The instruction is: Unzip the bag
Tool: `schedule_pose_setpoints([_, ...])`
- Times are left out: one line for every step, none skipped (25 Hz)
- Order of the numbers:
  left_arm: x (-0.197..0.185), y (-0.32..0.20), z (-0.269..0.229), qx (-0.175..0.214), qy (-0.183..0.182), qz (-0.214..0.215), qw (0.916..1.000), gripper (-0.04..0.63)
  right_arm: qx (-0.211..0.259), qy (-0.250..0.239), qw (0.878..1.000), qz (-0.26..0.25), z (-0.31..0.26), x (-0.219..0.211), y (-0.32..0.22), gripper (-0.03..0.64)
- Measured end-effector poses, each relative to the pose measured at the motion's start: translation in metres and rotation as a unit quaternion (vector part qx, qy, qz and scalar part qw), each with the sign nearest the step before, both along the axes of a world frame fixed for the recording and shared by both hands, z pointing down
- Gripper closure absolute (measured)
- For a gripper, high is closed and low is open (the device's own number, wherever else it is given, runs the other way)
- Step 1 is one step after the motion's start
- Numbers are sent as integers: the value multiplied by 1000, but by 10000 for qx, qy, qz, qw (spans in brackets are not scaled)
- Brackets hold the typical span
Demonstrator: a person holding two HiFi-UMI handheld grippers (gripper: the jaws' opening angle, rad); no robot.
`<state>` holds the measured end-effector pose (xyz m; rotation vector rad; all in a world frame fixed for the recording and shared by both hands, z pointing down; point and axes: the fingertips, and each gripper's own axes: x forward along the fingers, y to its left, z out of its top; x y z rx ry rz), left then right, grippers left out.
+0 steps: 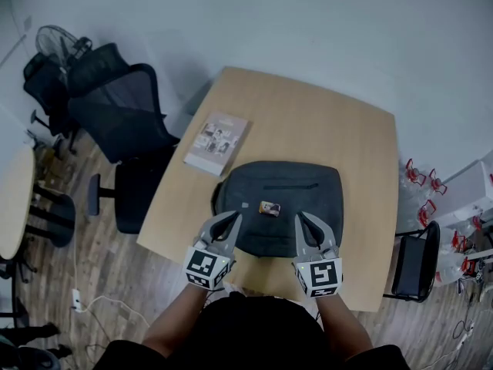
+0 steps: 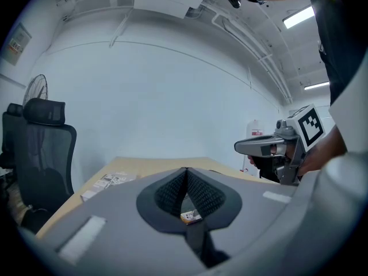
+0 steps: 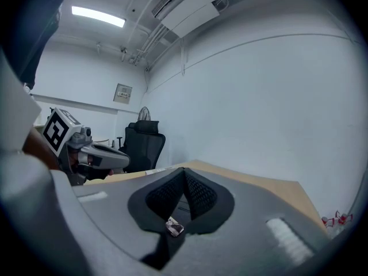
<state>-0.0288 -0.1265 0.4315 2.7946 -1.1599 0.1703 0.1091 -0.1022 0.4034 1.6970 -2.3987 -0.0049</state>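
Right gripper view: tongs [image 3: 184,170] fully closed

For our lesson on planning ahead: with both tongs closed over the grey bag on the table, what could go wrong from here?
1. Neither the left tongs nor the right tongs holds the bag; pulling the zip with one alone may drag it across the table.
2. A sliding bag could push the booklet beside its far left corner.
3. The small tag on top might be grabbed instead of the zip pull.
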Motion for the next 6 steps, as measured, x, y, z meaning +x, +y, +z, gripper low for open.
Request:
schedule_pose_setpoints([-1,0,0,9,11,2,10000,575,2,-11,10000,10,0,0,0,615])
schedule_pose_setpoints([-2,0,-1,16,17,3,10000,575,1,-33,10000,25,1,-1,0,615])
schedule_pose_setpoints([-3,0,-1,20,21,1,10000,575,-1,-63,10000,44,1,-1,0,615])
schedule_pose_setpoints([-4,0,-1,20,26,-2,10000,575,-4,-96,9999,65,0,-2,0,615])
schedule_pose_setpoints([-5,-1,-1,17,32,-6,10000,575,-8,-128,9999,86,0,-2,-1,615])
schedule_pose_setpoints([-6,-2,-1,13,38,-12,10000,575,-11,-161,9998,108,0,-2,-1,615])
